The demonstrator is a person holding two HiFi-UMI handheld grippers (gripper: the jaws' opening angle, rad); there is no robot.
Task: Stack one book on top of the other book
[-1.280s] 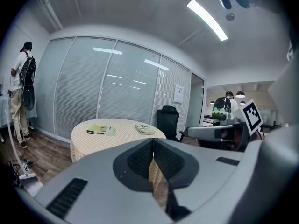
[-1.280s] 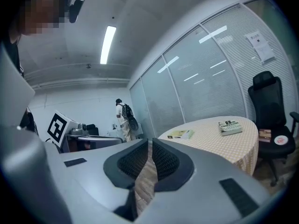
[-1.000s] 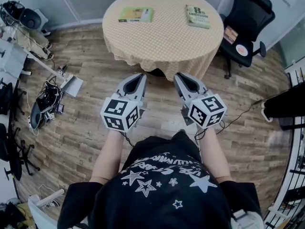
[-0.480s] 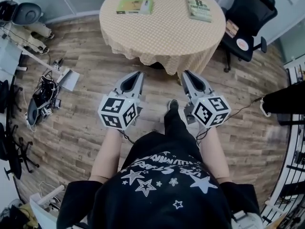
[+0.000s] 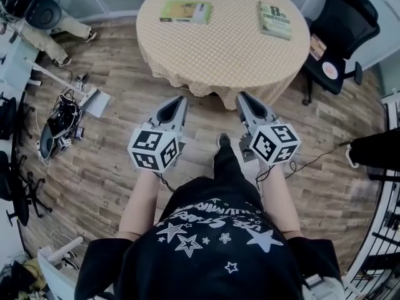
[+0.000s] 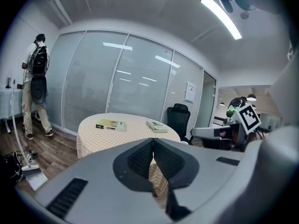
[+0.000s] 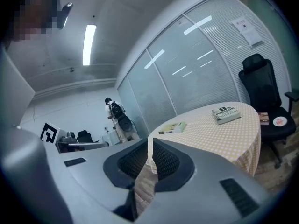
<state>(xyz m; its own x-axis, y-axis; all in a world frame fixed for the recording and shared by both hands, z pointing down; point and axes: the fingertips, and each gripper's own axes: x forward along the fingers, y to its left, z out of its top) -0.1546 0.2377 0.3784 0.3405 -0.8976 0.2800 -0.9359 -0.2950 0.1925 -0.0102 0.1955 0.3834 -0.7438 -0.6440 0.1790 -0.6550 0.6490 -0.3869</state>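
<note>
At frame top, one desk (image 5: 225,55) bears two books.
Yellow-green book (image 5: 185,11) left, darker book (image 5: 275,20) right; left claw (image 5: 181,99), right claw (image 5: 241,95) closed.

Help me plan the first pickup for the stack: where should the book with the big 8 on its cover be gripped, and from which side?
Probably its near short edge, pinched across the thickness. The book lies flat on the table, right of centre, so the right gripper, now shut, should open and come in low from the person's side.
</note>
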